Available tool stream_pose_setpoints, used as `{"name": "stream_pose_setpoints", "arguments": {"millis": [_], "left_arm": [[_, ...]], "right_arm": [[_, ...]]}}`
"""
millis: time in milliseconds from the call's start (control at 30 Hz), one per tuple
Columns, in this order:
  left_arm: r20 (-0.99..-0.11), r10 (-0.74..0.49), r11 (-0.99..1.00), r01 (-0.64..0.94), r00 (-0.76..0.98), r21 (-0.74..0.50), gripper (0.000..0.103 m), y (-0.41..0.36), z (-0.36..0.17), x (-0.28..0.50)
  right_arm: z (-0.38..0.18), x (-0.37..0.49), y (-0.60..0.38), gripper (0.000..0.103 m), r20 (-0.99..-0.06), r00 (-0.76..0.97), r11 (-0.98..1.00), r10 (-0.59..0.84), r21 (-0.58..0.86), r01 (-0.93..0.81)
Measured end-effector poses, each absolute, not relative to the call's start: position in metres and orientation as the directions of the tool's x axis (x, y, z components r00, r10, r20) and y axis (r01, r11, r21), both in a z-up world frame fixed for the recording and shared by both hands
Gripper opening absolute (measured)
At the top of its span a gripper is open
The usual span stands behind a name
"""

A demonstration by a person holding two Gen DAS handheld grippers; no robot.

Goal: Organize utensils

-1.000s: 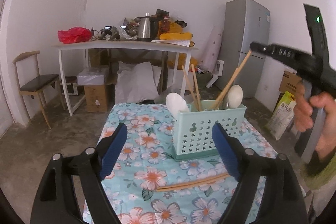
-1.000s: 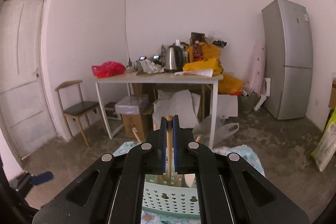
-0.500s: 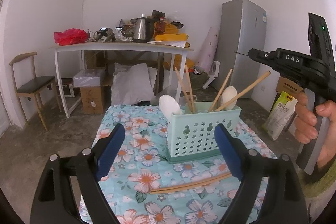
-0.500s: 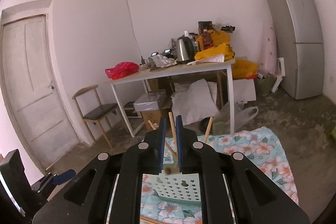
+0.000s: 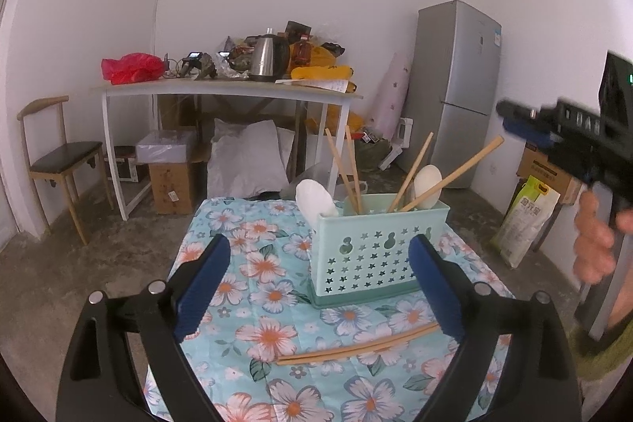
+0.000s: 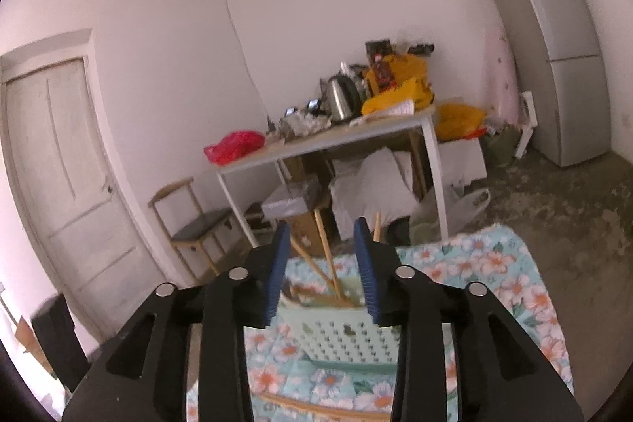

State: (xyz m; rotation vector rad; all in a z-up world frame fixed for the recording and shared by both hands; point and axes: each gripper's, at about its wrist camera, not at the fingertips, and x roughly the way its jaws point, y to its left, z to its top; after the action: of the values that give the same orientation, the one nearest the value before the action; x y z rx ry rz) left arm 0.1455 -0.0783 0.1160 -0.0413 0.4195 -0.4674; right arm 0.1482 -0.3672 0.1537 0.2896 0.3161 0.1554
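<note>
A bare white room with a rough concrete floor holds a small table (image 5: pixel 221 220) under a floral cloth, open floor on all sides. The mint basket (image 5: pixel 379 248) stands near the far right part of the table, holding chopsticks (image 5: pixel 447 180) and two white spoons (image 5: pixel 316 198). A loose pair of chopsticks (image 5: pixel 356 347) lies in front, towards the near edge. The left gripper (image 5: pixel 316 287) hovers wide open and empty before the basket. The right gripper (image 6: pixel 322 267), above the basket, has just been opening; nothing touches its pads. Its lettering is too blurred to read. A fridge (image 5: pixel 455 93) stands in the corner.
</note>
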Motion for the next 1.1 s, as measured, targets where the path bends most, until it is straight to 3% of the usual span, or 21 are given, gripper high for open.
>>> {"name": "stream_pose_setpoints", "arguments": {"millis": [267,333,367,400,567,833,1100], "left_arm": [[-0.387,-0.441,0.896,0.421,0.810,-0.139,0.089,-0.070,0.115,0.147],[-0.385,-0.440,0.897,0.418,0.811,-0.146,0.089,-0.067,0.115,0.148],[-0.382,-0.441,0.897,0.416,0.812,-0.150,0.089,-0.065,0.115,0.148],[-0.382,-0.440,0.897,0.415,0.813,-0.151,0.089,-0.064,0.115,0.147],[-0.385,-0.430,0.902,0.404,0.817,-0.150,0.089,-0.059,0.114,0.148],[-0.382,-0.436,0.900,0.404,0.815,-0.164,0.089,-0.058,0.115,0.148],[-0.384,-0.438,0.899,0.408,0.813,-0.162,0.089,-0.058,0.115,0.148]], "right_arm": [[0.137,0.161,-0.348,0.043,-0.320,0.931,0.965,0.177,0.241,-0.100],[0.136,0.170,-0.347,0.033,-0.336,0.931,0.973,0.141,0.221,-0.068],[0.136,0.175,-0.347,0.014,-0.350,0.926,0.973,0.141,0.220,-0.065],[0.135,0.177,-0.349,0.007,-0.357,0.925,0.974,0.134,0.220,-0.056],[0.158,0.181,-0.344,0.005,-0.336,0.935,0.984,0.117,0.168,-0.063],[0.150,0.218,-0.345,0.006,-0.481,0.867,0.985,0.131,0.165,-0.057],[0.156,0.210,-0.344,0.006,-0.532,0.833,0.985,0.153,0.153,-0.084]]}}
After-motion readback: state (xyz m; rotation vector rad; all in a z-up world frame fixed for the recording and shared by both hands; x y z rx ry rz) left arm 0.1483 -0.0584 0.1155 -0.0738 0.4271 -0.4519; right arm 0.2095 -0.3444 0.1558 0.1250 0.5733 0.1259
